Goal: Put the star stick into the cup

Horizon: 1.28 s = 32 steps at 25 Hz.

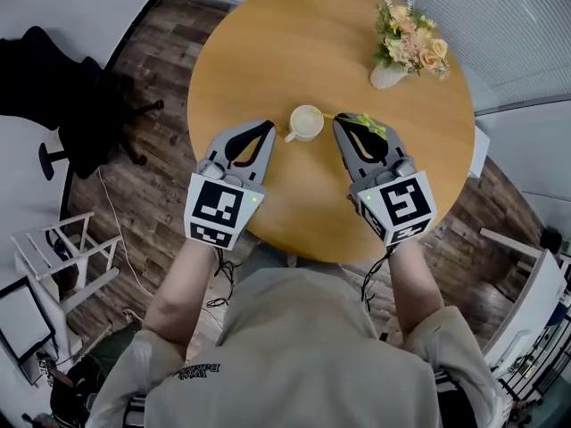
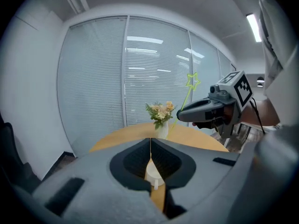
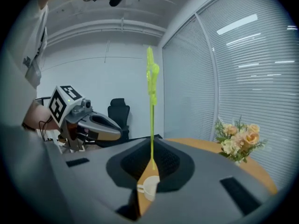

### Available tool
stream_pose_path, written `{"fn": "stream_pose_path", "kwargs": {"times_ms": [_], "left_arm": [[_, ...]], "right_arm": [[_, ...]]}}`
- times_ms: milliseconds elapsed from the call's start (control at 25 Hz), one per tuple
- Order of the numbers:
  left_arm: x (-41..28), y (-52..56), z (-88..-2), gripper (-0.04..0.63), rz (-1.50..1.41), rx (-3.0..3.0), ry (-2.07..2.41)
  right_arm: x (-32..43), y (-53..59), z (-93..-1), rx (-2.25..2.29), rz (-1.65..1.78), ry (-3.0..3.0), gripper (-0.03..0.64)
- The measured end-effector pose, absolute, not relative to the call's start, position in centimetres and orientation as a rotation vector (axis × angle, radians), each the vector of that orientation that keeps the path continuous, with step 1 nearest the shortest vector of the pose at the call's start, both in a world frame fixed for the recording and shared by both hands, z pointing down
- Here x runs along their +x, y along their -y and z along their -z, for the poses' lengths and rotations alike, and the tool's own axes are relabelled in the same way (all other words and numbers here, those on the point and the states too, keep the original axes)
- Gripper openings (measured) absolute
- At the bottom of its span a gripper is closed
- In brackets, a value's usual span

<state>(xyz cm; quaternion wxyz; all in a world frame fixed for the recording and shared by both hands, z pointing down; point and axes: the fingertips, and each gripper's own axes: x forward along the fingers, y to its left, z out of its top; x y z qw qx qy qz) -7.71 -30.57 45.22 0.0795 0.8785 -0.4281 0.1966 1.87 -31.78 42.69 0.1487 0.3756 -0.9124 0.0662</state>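
A white cup [image 1: 305,123] stands on the round wooden table [image 1: 268,52], between my two grippers. My right gripper [image 1: 340,121] is just right of the cup and shut on the yellow-green star stick [image 1: 369,126]. In the right gripper view the star stick [image 3: 151,115] rises straight up out of the closed jaws, star on top, and the cup [image 3: 148,188] shows below the jaw tips. My left gripper [image 1: 268,128] sits just left of the cup, shut with nothing in it. The left gripper view shows the cup [image 2: 154,174] below its jaws and the right gripper [image 2: 182,115] holding the stick [image 2: 192,81].
A white vase of pale flowers [image 1: 406,47] stands at the table's far right. A black office chair [image 1: 67,105] sits on the wood floor to the left, a white rack [image 1: 62,248] nearer. Window blinds [image 2: 140,73] lie beyond the table.
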Motion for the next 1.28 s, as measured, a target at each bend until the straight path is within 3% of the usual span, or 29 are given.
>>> {"fn": "stream_pose_path", "kwargs": {"times_ms": [520,1280], "left_arm": [[-8.0,31.8,-55.4,0.024,-0.73,2.476,1.159],[-7.8,29.0,-60.1,0.024,-0.839,2.407,1.066]], "right_arm": [[1.0,33.6,-52.0,1.002,-0.33,2.526,0.035],[1.5,32.3,-61.0,0.971,-0.394,2.351,0.037]]}}
